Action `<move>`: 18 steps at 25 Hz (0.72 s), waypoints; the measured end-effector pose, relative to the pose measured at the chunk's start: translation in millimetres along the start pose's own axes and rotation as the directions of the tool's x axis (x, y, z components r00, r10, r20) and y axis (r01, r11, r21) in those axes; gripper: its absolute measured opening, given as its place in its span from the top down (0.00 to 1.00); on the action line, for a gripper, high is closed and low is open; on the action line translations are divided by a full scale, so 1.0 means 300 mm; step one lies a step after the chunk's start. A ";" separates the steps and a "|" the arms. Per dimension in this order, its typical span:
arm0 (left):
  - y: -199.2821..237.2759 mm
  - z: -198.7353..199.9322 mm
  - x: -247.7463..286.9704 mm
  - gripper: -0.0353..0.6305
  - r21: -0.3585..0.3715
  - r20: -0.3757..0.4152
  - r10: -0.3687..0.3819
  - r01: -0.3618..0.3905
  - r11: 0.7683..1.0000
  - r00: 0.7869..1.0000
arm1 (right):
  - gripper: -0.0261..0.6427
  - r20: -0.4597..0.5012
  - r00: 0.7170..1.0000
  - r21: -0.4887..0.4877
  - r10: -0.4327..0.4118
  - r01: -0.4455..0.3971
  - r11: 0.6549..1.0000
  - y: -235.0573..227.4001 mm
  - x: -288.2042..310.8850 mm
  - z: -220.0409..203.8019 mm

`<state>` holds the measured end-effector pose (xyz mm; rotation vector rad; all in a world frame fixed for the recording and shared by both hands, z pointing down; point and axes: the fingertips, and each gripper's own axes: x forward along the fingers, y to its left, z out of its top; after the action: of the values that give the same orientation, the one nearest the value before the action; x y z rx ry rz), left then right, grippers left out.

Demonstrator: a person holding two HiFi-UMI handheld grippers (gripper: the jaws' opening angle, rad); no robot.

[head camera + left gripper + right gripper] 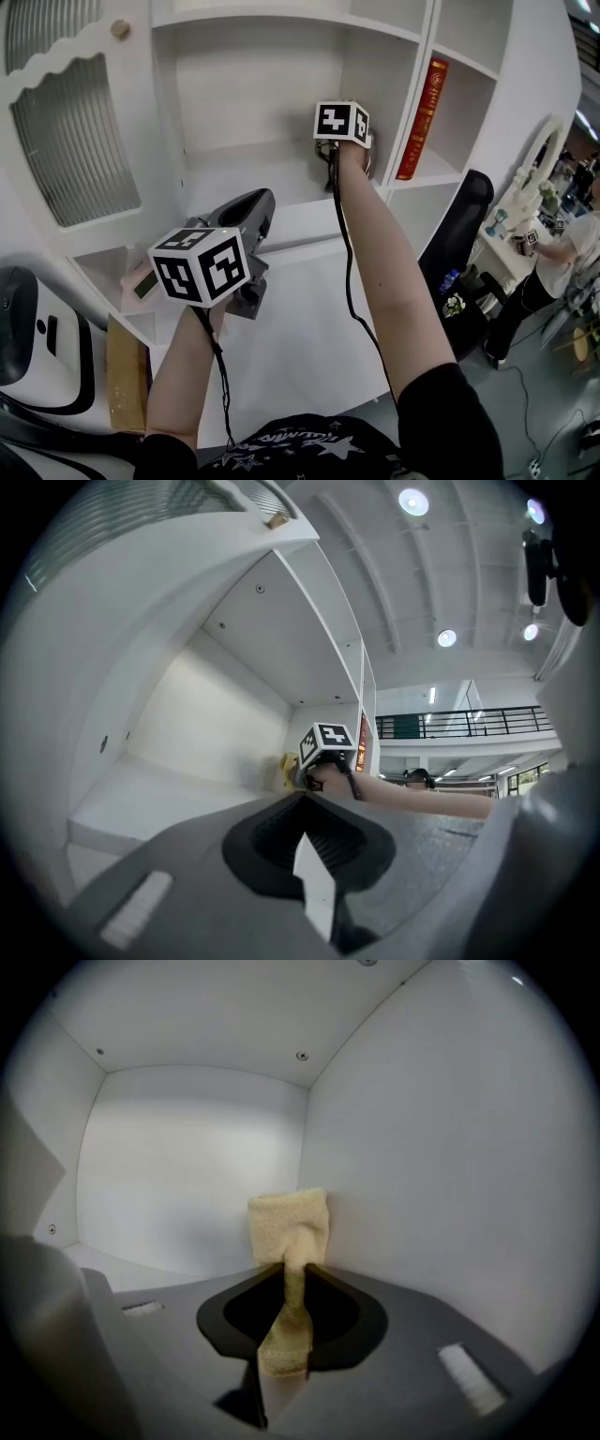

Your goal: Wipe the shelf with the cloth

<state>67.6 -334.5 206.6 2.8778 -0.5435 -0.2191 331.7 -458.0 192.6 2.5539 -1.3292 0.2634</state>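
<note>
My right gripper [292, 1277] has its jaws clamped tight on the yellow cloth [288, 1222], centre frame, deep inside the white shelf [112, 1262] by its back corner. Left gripper [306, 797] hangs out front, lower centre, jaws closed together on nothing.

No txt I can actually read from here. Red book [424, 117] in the rt shelf bay: gold lettering runs down the spine, too small to make out; same spine is only a red sliver in the left gripper view. Cube [200, 265] on the left gripper [314, 892] and cube [341, 122] on the right gripper [286, 1330] carry b/w square marker patterns, no letters or nos. Dark shirt [300, 441] at the bottom of the head view has pale print w/ stars, looks like caps, but I can't spell it out.
</note>
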 end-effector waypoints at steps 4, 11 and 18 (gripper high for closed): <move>-0.002 -0.032 -0.046 0.94 -0.003 -0.022 0.002 -0.003 1.000 1.000 | 0.82 0.002 1.000 0.010 -0.009 0.009 1.000 -0.031 -0.076 -0.024; -0.039 -0.085 -0.099 0.94 -0.026 -0.054 -0.029 0.028 0.999 0.998 | 0.82 0.023 0.999 -0.026 -0.033 0.034 0.999 -0.075 -0.199 -0.072; -0.085 -0.142 -0.153 0.94 -0.052 -0.077 -0.064 0.060 0.997 0.995 | 0.81 0.064 0.998 0.033 -0.030 0.028 0.999 -0.136 -0.310 -0.122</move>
<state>41.8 -286.6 247.1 2.8436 -0.4290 -0.1258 311.0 -352.3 196.5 2.6267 -1.3191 0.1999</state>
